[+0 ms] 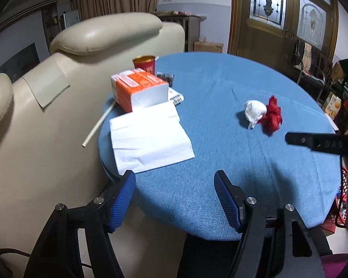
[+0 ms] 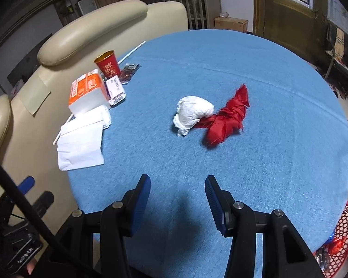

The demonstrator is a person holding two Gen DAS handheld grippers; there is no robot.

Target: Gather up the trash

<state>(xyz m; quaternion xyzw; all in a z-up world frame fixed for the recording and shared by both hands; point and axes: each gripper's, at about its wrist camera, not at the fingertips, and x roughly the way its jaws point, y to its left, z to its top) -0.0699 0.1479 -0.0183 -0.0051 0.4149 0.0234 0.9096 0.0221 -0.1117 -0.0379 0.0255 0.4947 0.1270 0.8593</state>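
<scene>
From your left gripper, jaws apart and empty, the white paper wad touches the red wrapper mid-table. Your right gripper, also apart, faces both: approach step; next, probably reach forward over the wad.

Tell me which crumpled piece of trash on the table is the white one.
The crumpled tissue, left of and touching the red wrapper; the wrapper is red, longer and twisted.
</scene>
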